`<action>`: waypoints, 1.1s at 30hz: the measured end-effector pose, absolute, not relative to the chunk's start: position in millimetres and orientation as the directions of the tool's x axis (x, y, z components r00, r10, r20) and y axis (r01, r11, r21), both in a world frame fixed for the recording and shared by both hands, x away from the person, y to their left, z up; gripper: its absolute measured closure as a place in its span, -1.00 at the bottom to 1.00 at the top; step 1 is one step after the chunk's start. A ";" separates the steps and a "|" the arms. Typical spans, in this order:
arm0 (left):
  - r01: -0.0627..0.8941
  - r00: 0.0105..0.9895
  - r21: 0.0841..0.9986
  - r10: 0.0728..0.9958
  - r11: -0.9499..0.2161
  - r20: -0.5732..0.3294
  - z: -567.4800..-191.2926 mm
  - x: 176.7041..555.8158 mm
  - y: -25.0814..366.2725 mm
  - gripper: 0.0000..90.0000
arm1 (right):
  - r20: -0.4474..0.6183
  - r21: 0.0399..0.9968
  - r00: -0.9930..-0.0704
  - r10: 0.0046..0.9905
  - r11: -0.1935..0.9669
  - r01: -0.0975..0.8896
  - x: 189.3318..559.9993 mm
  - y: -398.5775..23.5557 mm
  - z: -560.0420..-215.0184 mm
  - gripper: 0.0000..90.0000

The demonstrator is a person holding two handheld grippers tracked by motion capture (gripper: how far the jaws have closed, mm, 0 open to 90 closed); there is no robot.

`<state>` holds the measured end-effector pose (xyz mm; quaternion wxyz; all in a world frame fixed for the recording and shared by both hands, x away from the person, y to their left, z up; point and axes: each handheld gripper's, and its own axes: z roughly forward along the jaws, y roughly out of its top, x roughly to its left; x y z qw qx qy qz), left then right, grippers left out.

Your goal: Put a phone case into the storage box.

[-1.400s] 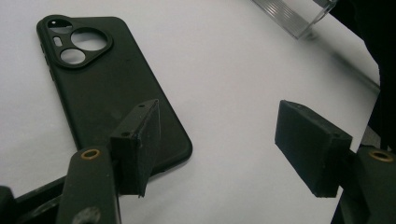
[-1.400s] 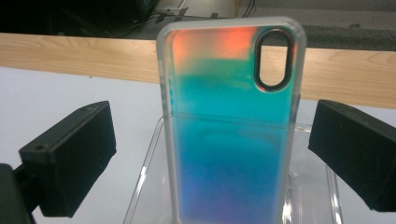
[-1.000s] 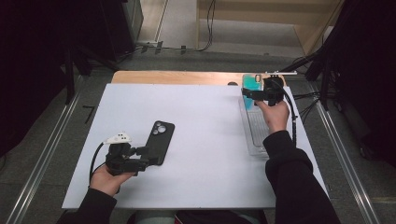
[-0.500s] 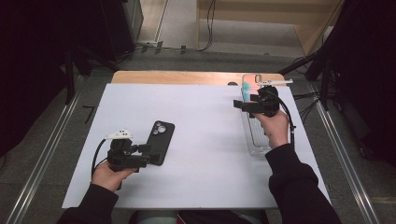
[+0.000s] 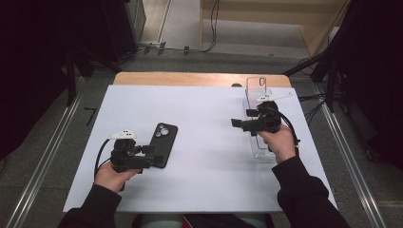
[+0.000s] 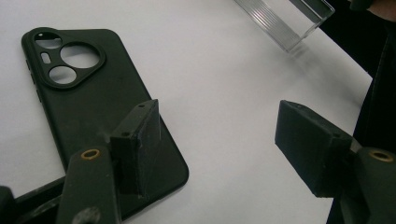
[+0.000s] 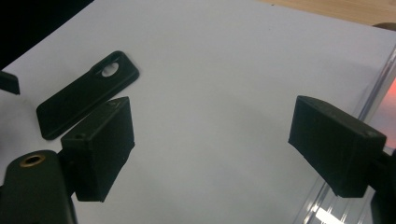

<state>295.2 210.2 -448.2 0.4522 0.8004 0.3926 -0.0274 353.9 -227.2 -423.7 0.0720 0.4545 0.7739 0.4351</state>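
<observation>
A black phone case [image 5: 164, 142] lies back-up on the white table [image 5: 209, 156], left of centre. In the left gripper view its camera cut-outs [image 6: 67, 58] show at the top left. My left gripper [image 5: 148, 156] stands open at the near end of the phone case [image 6: 93, 112]; one jaw hangs over its corner and bare table lies between the jaws [image 6: 219, 126]. My right gripper [image 5: 242, 118] points left beside a clear plastic case [image 5: 259, 95]. Its jaws have just been closing slightly and stand open over bare table [image 7: 217, 126], nothing between them. The black phone case [image 7: 86, 95] lies farther off.
The clear case's ribbed edge [image 7: 369, 121] runs along the right of the right gripper view, and its corner [image 6: 289, 23] shows in the left gripper view. A wooden strip [image 5: 190, 78] borders the far side of the table. Cables and metal rails lie on the floor around.
My right gripper has moved from the far end of the clear case toward the person and a little left. The left gripper and the black phone case have stayed put.
</observation>
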 end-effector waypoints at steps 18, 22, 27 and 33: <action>0.649 0.691 0.706 0.607 -0.283 -0.392 -446.0 288.7 216.1 -0.29 | 0.302 0.734 -0.671 0.677 0.284 0.617 318.5 -205.6 -432.5 -0.58; 0.654 0.689 0.701 0.607 -0.284 -0.396 -446.3 289.0 215.2 -0.29 | 0.301 0.728 -0.682 0.667 0.300 0.616 307.6 -206.5 -434.2 -0.56; 0.658 0.686 0.697 0.607 -0.284 -0.400 -447.0 289.1 215.1 -0.29 | 0.298 0.732 -0.689 0.660 0.305 0.609 297.0 -210.6 -437.6 -0.55; 0.656 0.688 0.699 0.607 -0.286 -0.397 -447.1 288.6 215.0 -0.29 | 0.289 0.728 -0.695 0.658 0.320 0.606 285.9 -214.2 -443.9 -0.55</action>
